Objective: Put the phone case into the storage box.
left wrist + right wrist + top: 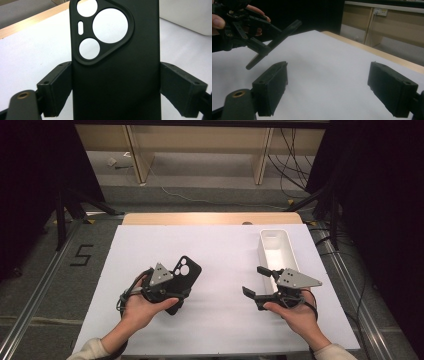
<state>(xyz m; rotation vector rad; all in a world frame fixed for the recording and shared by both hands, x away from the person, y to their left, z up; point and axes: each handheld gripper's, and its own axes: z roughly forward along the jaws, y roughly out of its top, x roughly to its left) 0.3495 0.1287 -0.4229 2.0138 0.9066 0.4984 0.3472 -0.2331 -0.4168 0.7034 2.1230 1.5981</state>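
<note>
A black phone case (186,269) with round camera cut-outs is held tilted above the white mat by my left gripper (172,292), which is shut on its two long edges. In the left gripper view the case (117,82) stands between both pads (58,87), which press on its sides. My right gripper (253,280) hovers at the right of the mat, open, with nothing between its fingers. The right gripper view has its gripper (328,87) over bare mat, and the case (274,41) edge-on at the upper left in the other hand.
A long white tray (289,245) lies at the back right of the white mat (215,245), just beyond my right gripper. The mat covers a wooden table (210,218). Dark stands, cables and shelving stand beyond the table.
</note>
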